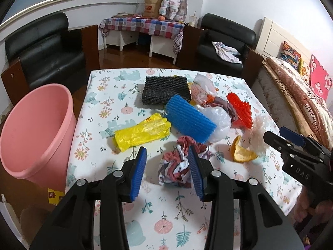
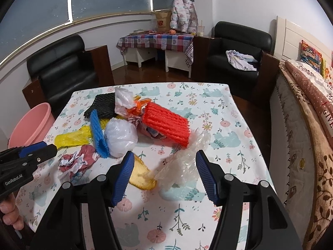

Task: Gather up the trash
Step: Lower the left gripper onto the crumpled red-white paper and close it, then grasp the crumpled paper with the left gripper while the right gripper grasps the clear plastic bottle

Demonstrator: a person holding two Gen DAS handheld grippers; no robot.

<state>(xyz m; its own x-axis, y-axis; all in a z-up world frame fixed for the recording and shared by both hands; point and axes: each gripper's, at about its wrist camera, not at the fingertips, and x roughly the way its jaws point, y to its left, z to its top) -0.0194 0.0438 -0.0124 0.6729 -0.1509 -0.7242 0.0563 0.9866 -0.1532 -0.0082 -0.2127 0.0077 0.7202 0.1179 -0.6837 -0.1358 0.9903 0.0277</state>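
Trash lies piled on the floral table (image 1: pixel 116 95). My left gripper (image 1: pixel 167 157) is open just in front of a crumpled red-and-white wrapper (image 1: pixel 177 166), its right finger beside it. A yellow bag (image 1: pixel 139 134), blue foam mesh (image 1: pixel 189 120), black mesh (image 1: pixel 166 89), a clear bag (image 1: pixel 218 118), red mesh (image 1: pixel 239 108) and orange peel (image 1: pixel 241 152) lie beyond. My right gripper (image 2: pixel 163 160) is open, with clear crumpled plastic (image 2: pixel 185 162) and the orange peel (image 2: pixel 141 175) between its fingers. The pink bin (image 1: pixel 35 133) stands left of the table.
Two black armchairs (image 1: pixel 45 50) (image 1: pixel 224 41) and a checkered side table (image 1: pixel 143 26) stand behind. A bed (image 1: pixel 295 87) runs along the right side. The near part of the table shows bare cloth (image 2: pixel 166 218).
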